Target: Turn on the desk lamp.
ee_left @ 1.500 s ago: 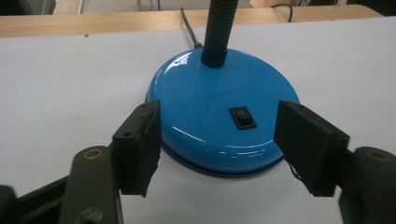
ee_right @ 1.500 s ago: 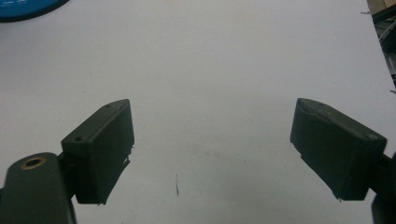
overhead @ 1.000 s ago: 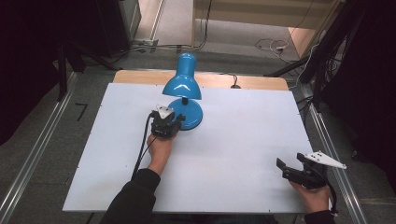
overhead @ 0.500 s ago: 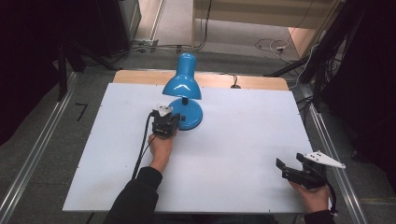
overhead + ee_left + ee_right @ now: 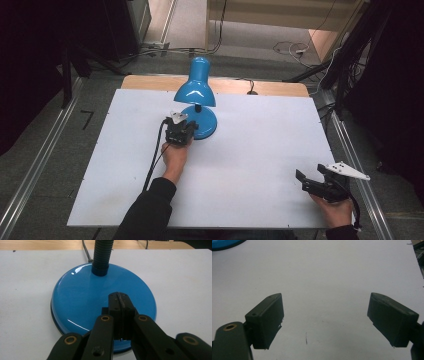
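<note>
the right gripper (image 5: 325,320) hangs over the white table (image 5: 332,272), jaws spread wide (nothing between them). a blue lamp base (image 5: 224,243) peeks in top left.

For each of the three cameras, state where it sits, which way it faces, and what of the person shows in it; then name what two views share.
High view: fixed above the person's side, facing forward and down on the white table; both forearms, left gripper and right gripper show.
Left gripper view: rides the left gripper, jaws closed, looking over the blue lamp base.
Right gripper view: rides the right gripper, jaws apart, facing bare tabletop.
Shared: the lamp base appears in the high and left gripper views.
</note>
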